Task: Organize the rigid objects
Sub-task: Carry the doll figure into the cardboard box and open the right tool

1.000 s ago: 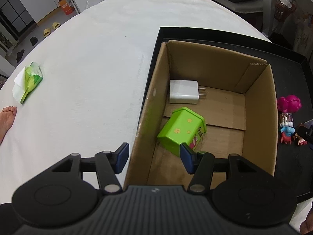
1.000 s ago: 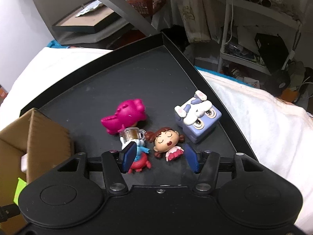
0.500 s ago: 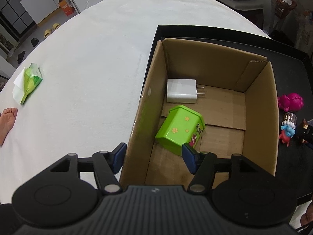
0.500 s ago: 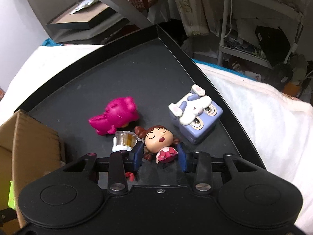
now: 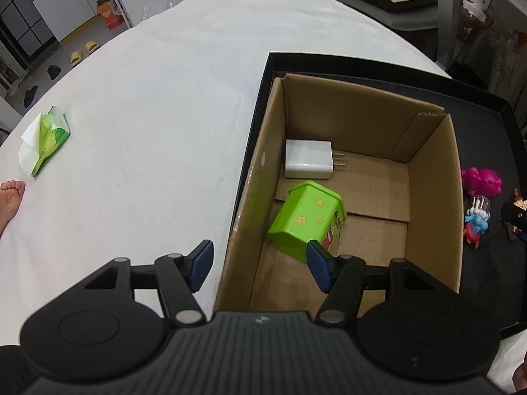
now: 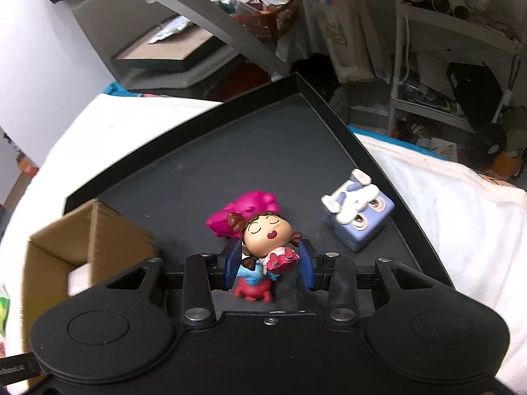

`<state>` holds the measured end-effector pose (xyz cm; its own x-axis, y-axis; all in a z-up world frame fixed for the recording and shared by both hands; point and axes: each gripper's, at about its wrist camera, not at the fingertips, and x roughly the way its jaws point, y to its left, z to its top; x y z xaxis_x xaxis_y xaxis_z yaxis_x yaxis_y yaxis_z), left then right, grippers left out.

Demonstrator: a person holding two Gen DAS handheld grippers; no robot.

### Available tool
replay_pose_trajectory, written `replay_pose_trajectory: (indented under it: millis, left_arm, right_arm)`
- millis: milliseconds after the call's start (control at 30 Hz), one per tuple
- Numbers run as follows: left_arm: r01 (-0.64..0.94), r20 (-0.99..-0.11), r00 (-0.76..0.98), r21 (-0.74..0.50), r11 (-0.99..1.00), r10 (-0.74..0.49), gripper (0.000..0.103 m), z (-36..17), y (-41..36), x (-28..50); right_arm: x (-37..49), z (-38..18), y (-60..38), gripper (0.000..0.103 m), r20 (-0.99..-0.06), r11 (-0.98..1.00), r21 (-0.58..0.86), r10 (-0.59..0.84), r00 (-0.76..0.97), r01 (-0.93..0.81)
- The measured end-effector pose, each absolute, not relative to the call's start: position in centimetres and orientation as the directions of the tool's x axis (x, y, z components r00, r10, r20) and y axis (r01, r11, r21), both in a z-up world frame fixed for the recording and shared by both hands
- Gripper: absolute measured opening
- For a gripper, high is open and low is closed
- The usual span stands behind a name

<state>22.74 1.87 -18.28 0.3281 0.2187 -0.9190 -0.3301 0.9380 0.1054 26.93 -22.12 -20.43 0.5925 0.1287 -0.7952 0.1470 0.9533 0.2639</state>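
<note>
The girl figurine (image 6: 268, 237) sits between the blue pads of the right gripper (image 6: 268, 265), above the black tray (image 6: 263, 151); both pads press its body, so the claw is clenched on it at a narrow opening; the head with brown pigtails points away from the camera, and the long axis runs forward along the fingers. Directly below it lies a blue-and-red toy (image 6: 253, 283), partly hidden and blurred; whether the two touch cannot be told. Behind the head lies the magenta toy (image 6: 243, 209); to the right, well apart, lies the lilac cube toy (image 6: 357, 222), tilted on the tray.

The left gripper (image 5: 260, 261) is spread wide and grips nothing; its pads straddle the near-left wall of the cardboard box (image 5: 431, 197), one outside over the white cloth (image 5: 148, 115), one inside.

Only the left wrist view shows the box interior: a white charger (image 5: 308, 159) with prongs pointing right, and a green house-shaped toy (image 5: 306, 219) lying on its side, just beside the inner pad. It also shows a green packet (image 5: 46, 140) and a bare foot (image 5: 10, 197) at far left. Only the right wrist view shows the grasp itself and the shelving (image 6: 454, 49) beyond the tray.
</note>
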Motion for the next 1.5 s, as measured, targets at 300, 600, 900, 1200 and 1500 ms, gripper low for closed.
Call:
replay_pose_trajectory:
  millis: [300, 600, 900, 1200, 1500]
  left_arm:
    - [-0.324, -0.915, 0.361, 0.058, 0.944, 0.180, 0.061, -17.8, 3.0, 21.7]
    - [-0.320, -0.912, 0.385, 0.013, 0.947, 0.142, 0.061, -17.7, 4.2, 20.8]
    - [-0.318, -0.903, 0.414, -0.026, 0.948, 0.114, 0.060, -18.0, 5.7, 19.8]
    - [-0.317, -0.900, 0.432, -0.087, 0.945, 0.062, 0.053, -18.8, 7.2, 19.2]
    - [-0.304, -0.909, 0.416, -0.164, 0.939, -0.024, 0.024, -20.1, 8.0, 19.2]
  right_arm:
    - [26.0, -17.5, -19.6, 0.037, -0.752, 0.971, 0.230, 0.137, 0.645, 0.062]
    - [24.8, -15.6, -16.7, 0.037, -0.720, 0.978, 0.206, 0.181, 0.670, -0.042]
    - [23.6, -14.1, -13.5, 0.037, -0.676, 0.960, 0.218, 0.277, 0.683, -0.173]
    - [23.3, -14.3, -10.4, 0.037, -0.674, 0.930, 0.245, 0.366, 0.642, -0.273]
    - [23.4, -15.7, -7.6, 0.037, -0.715, 0.933, 0.199, 0.347, 0.607, -0.299]
